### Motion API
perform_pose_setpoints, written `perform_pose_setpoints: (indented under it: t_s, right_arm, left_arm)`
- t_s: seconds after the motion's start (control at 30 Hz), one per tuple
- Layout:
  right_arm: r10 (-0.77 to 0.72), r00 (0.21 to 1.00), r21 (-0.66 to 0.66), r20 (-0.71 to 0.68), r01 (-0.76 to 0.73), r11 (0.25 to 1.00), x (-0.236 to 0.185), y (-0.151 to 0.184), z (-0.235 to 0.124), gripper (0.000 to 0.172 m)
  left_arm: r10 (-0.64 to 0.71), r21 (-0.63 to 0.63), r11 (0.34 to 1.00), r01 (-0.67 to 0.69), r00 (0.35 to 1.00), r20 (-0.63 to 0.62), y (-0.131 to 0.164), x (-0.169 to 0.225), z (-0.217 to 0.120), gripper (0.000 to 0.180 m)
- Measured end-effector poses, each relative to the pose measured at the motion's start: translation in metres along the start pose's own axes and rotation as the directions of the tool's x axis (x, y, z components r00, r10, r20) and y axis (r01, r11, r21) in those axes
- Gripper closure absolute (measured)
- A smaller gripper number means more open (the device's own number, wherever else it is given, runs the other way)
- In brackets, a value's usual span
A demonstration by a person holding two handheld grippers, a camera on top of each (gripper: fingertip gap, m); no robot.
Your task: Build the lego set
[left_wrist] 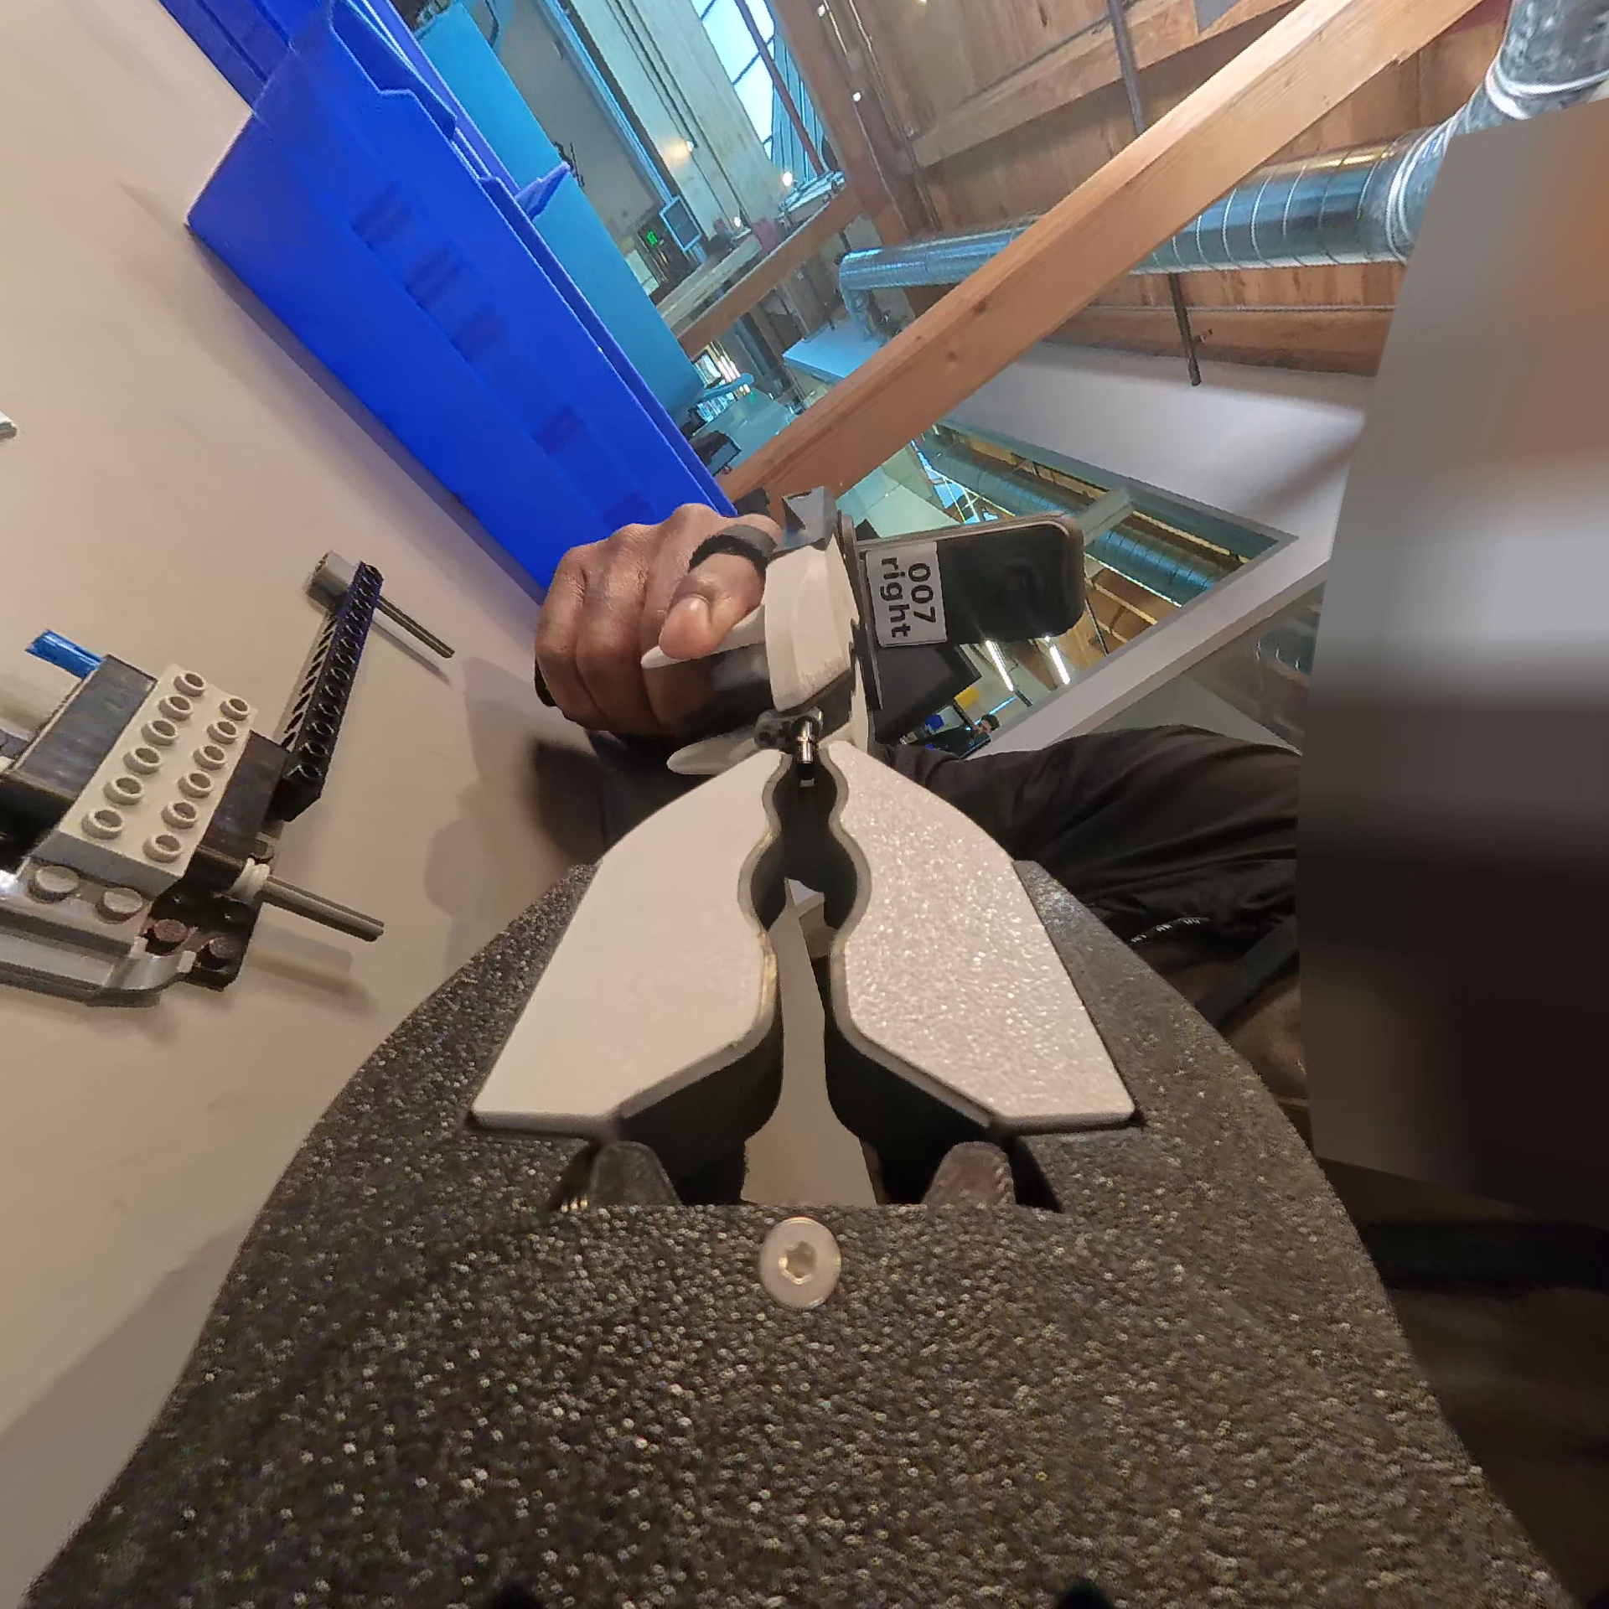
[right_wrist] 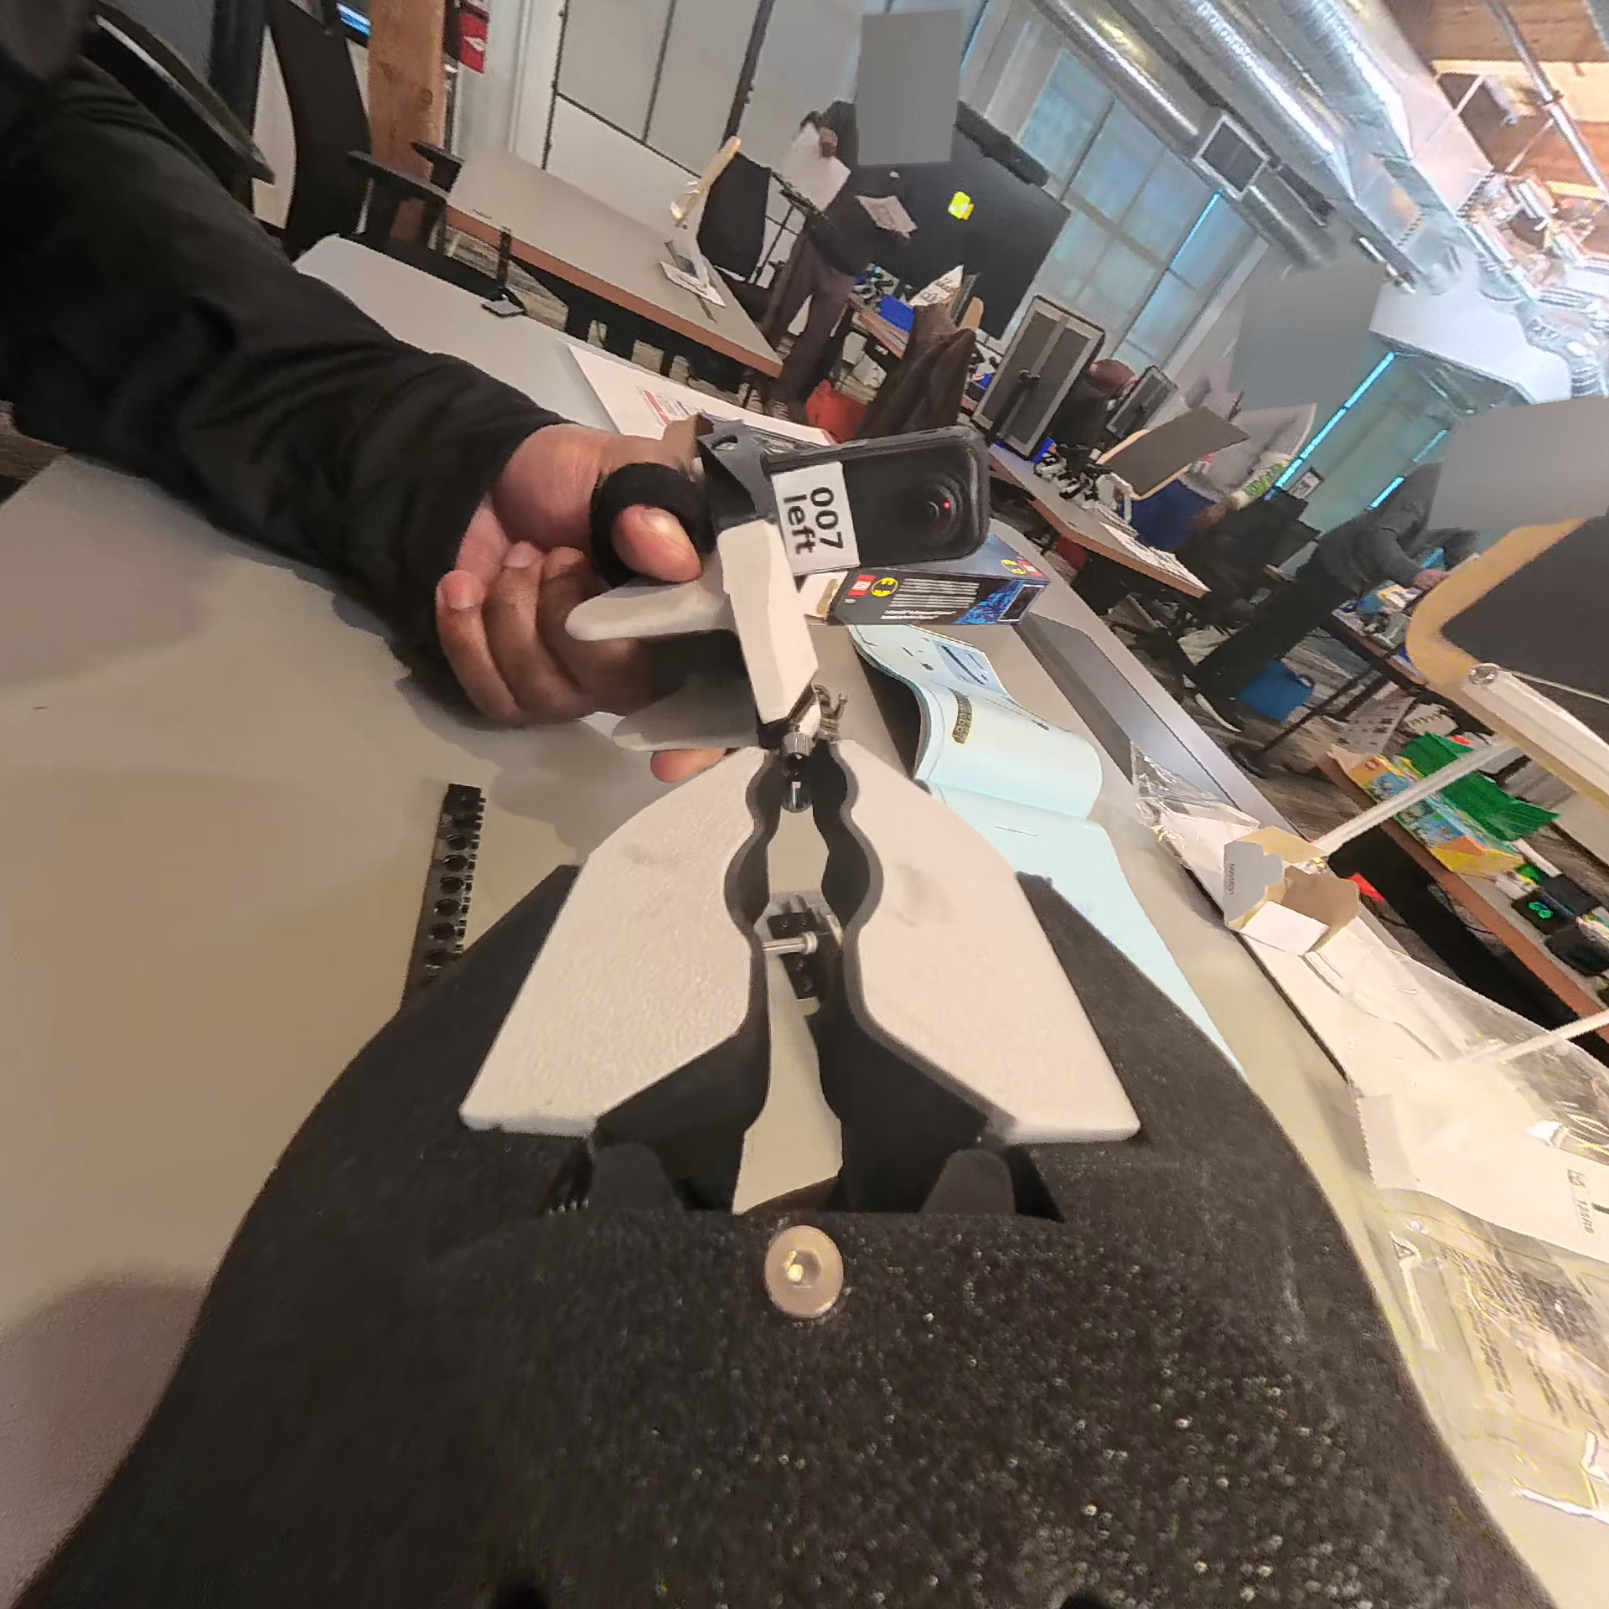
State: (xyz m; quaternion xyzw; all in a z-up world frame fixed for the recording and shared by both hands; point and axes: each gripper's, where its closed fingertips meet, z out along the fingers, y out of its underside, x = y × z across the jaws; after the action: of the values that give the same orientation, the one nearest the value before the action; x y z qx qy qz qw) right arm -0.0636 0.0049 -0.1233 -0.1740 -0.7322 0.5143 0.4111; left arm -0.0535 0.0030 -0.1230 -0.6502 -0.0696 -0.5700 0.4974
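Observation:
My two grippers meet tip to tip above the grey table. My left gripper is shut on a small black and grey pin. The right gripper facing it in this view pinches a small dark grey connector piece that touches the pin. In the right wrist view my right gripper is shut on that small dark piece, and the left gripper's tips press against its top. A hand grips each handle.
A grey and black brick assembly with axles and a black holed beam lie to the left. A blue bin stands behind. An open pale blue booklet, a dark box and plastic bags lie to the right. Left and right tips are no more than a few centimetres apart.

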Motion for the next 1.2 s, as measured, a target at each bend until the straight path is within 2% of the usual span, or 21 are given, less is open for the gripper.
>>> perform_pose_setpoints:
  t_s: [0.27, 0.5, 0.73, 0.9, 1.2]
  right_arm:
    - [0.062, 0.994, 0.024, 0.092, -0.064, 0.998, -0.008, -0.003, -0.004, 0.164]
    - [0.216, 0.962, 0.038, 0.168, -0.225, 0.974, -0.01, -0.005, -0.003, 0.164]
    - [0.304, 0.927, 0.018, 0.218, -0.316, 0.949, -0.012, -0.005, -0.003, 0.164]
    - [0.264, 0.941, -0.028, 0.21, -0.264, 0.964, -0.014, 0.001, -0.003, 0.164]
    - [0.063, 0.982, -0.166, 0.178, -0.033, 0.986, -0.021, 0.019, -0.001, 0.164]
  left_arm:
    - [0.013, -0.043, 0.999, -0.015, 0.999, -0.031, 0.006, 0.005, 0.002, 0.178]
    - [0.131, -0.077, 0.988, -0.13, 0.991, 0.001, 0.007, 0.007, 0.001, 0.177]
    - [0.286, -0.152, 0.95, -0.274, 0.956, 0.068, 0.012, 0.007, 0.001, 0.177]
    - [0.286, -0.178, 0.947, -0.267, 0.954, 0.088, 0.014, 0.002, 0.001, 0.177]
    - [0.255, -0.277, 0.939, -0.202, 0.952, 0.169, 0.026, -0.013, -0.001, 0.177]
